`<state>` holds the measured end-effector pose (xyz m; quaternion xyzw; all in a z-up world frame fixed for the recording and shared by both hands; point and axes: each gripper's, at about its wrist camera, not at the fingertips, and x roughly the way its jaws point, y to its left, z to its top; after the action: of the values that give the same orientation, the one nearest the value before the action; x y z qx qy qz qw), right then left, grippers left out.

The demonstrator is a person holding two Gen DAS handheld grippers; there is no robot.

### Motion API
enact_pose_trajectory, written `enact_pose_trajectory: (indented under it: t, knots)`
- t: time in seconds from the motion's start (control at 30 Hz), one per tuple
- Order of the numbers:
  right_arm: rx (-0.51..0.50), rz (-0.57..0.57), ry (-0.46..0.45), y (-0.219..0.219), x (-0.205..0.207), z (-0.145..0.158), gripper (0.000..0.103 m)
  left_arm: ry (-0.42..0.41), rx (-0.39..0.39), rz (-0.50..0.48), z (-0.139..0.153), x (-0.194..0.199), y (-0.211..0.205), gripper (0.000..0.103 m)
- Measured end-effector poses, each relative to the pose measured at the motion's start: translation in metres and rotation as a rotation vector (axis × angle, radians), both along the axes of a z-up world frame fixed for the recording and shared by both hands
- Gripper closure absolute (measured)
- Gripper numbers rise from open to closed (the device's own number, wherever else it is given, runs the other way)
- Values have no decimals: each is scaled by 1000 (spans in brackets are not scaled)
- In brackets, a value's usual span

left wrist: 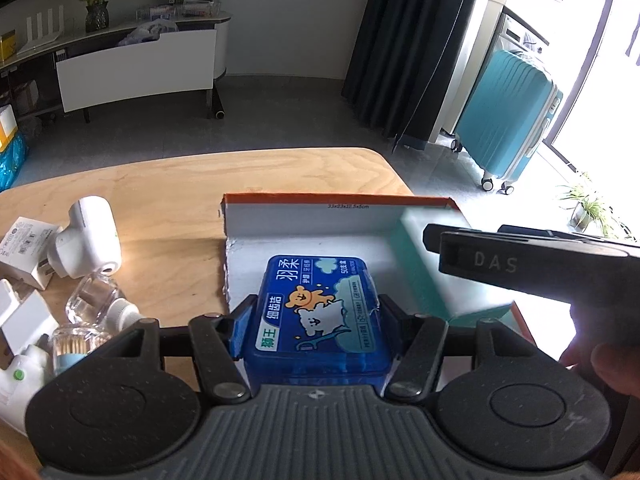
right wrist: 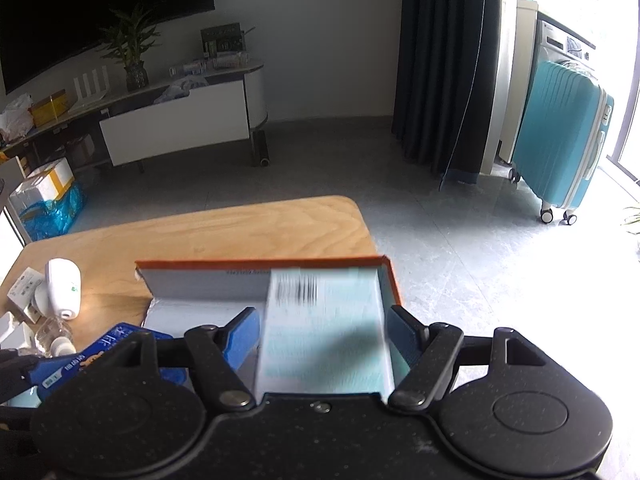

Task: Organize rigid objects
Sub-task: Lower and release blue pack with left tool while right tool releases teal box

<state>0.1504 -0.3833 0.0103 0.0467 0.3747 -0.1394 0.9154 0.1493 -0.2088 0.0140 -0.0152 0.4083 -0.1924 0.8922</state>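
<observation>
The left wrist view shows the left gripper (left wrist: 316,320) clamped on a blue floss-pick box (left wrist: 320,312), its blue pads (left wrist: 242,330) pressed to both short sides. The box sits low over the white floor of an orange-edged cardboard tray (left wrist: 336,199) at the table's (left wrist: 180,184) right end. Its printed lid faces up, and its long axis runs away from the camera toward the tray's far wall. Only this view shows the clutter on the table to the left in detail — a white device (left wrist: 88,236), a clear bottle (left wrist: 90,296), a toothpick jar (left wrist: 76,340) and small white cartons (left wrist: 24,248). It also shows the right gripper (left wrist: 520,260) from the side, with a hand (left wrist: 604,356) behind it.

The right wrist view gives what that side view hides — the right gripper's (right wrist: 322,332) tongs stand apart, with a pale teal-and-white box (right wrist: 324,328) between them and a gap at each pad (right wrist: 244,336). The box is motion-blurred and lies in the tray's (right wrist: 260,262) right half, against the right wall. Its long axis points toward the far wall, barcode end farthest away. The blue box (right wrist: 120,340) shows at lower left.
</observation>
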Motion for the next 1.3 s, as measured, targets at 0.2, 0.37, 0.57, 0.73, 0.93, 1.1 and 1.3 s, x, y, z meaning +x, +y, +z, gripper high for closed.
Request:
enact_pose_trajectory:
  t: [0.2, 0.37, 0.57, 0.73, 0.93, 1.1, 1.3]
  knots:
    - [-7, -31, -72, -10, -24, 17, 14, -10, 11, -26, -2, 5, -14, 40]
    - [-4, -76, -99, -17, -44, 27, 13, 1, -1, -48, -4, 11, -25, 33]
    - [2, -79, -87, -12, -56, 26, 12, -15, 21, -59, 3, -5, -23, 11]
    - [5, -70, -91, -1, -66, 29, 12, -12, 54, -18, 8, -15, -9, 5]
    - [38, -81, -86, 10, -82, 30, 11, -10, 52, 34, 16, -34, 14, 2]
    - [45, -65, -70, 26, -89, 28, 11, 1, 67, 66, 17, -46, 32, 2]
    - [50, -18, -56, 51, -95, 24, 11, 8, 83, 106, 13, -59, 52, 2]
